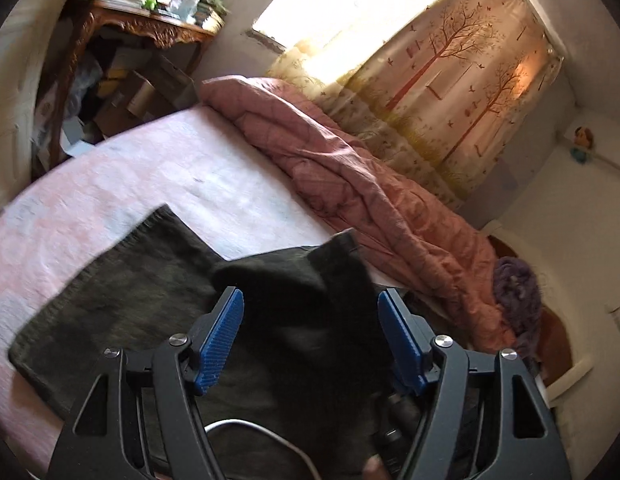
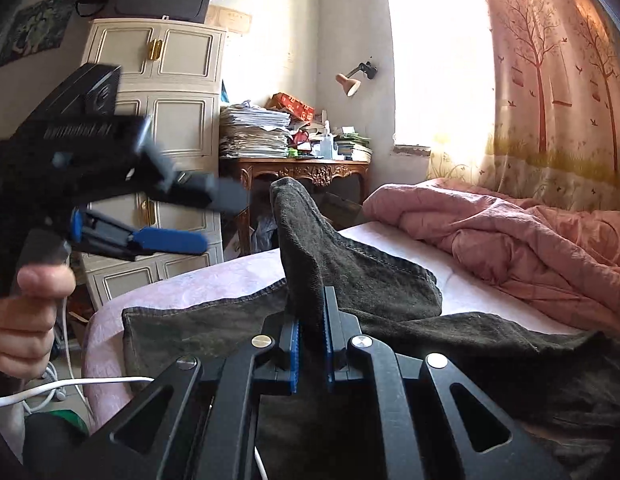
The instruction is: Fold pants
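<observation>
Bedroom, sunlit window with tree-print curtain (image 2: 550,100); bed (image 1: 110,184) with pink sheet takes most of both views, pink quilt (image 1: 370,184) bunched along its far side. Cluttered table (image 2: 302,168) in the corner, cabinet (image 2: 162,120) beside it.

Pants (image 2: 198,328), dark, lie spread on the bed near the front edge, partly flat, one end lifted.

Step, as I read it: mid-fold. One end is picked up and ready to be carried over the flat part.

Right gripper (image 2: 310,320): jaws nearly closed, pinching a fold of the pants that stands up in a peak above the pads. Pointing slightly down, low over the bed.

Left gripper (image 1: 310,312): jaws wide apart, nothing held. In the left wrist view a raised dark fold sits in front between the fingers, but pads aren't pressing it. From the right wrist view it's off to the left, above the bed edge, blurred, hand (image 2: 26,320) on its grip.

Next probably needs the left to grab a second point on the lifted edge so the fold lands even; a one-point carry risks a skewed layer.
</observation>
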Demonstrator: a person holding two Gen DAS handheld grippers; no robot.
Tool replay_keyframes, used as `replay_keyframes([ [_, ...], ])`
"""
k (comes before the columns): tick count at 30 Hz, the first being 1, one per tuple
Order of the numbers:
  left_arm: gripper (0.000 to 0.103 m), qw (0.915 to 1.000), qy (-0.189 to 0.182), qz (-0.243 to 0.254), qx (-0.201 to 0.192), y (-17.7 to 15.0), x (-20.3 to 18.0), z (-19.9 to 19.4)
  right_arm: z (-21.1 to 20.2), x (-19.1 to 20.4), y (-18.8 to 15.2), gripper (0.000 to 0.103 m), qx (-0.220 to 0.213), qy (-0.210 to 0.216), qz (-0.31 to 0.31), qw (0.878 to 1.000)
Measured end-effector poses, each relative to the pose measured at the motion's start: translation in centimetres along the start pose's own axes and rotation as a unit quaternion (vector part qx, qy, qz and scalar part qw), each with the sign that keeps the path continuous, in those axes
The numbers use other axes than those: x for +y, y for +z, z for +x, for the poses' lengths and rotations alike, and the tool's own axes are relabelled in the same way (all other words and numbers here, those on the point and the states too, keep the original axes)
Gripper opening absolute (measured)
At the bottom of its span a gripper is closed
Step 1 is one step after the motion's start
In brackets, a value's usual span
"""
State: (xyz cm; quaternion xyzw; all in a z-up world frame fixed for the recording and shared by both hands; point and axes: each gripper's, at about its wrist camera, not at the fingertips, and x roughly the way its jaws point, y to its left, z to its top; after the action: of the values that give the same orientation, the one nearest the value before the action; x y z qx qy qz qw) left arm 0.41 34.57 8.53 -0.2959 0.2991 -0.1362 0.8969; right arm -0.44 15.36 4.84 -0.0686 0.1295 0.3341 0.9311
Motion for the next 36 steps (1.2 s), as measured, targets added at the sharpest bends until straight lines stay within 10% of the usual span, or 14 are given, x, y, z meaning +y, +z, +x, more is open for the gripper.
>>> replay_keyframes([
  [6, 0.068, 0.9991, -0.002, 0.004, 0.042, -1.4, -0.7, 2.0, -1.1, 1.5, -2.5, 0.009, 0.018, 0.007, 0.011, 1.000],
  [8, 0.018, 0.9983, -0.003, -0.002, 0.059, -2.2, -0.3, 2.9, -1.9, 1.5, -3.4, 0.009, 0.016, 0.006, 0.019, 1.000],
  [11, 0.006, 0.9975, -0.030, -0.017, 0.062, -3.2, 0.2, 2.6, -2.5, 1.0, -4.2, 0.010, 0.021, 0.004, 0.039, 0.999],
  [14, 0.004, 0.9992, 0.000, 0.034, 0.021, -3.7, -1.4, 1.0, -3.8, 1.0, -4.7, 0.011, 0.015, 0.000, 0.043, 0.999],
  [18, 0.004, 0.9895, 0.095, 0.082, -0.073, -3.2, -2.8, -1.9, -6.7, 1.2, -5.1, 0.050, -0.011, -0.017, 0.042, 0.999],
  [22, 0.004, 0.9744, 0.174, 0.080, -0.118, -1.8, -1.3, -3.4, -10.0, -0.7, -5.7, 0.051, -0.018, -0.033, 0.075, 0.997],
  [30, 0.005, 0.9647, 0.231, -0.028, -0.125, -4.0, 7.9, -4.6, -20.5, -8.3, -9.3, 0.053, -0.018, -0.122, 0.134, 0.983],
  [36, 0.005, 0.9333, 0.321, -0.077, -0.141, -6.6, 11.8, -2.4, -28.9, -14.2, -11.7, 0.064, -0.036, -0.258, 0.160, 0.952],
])
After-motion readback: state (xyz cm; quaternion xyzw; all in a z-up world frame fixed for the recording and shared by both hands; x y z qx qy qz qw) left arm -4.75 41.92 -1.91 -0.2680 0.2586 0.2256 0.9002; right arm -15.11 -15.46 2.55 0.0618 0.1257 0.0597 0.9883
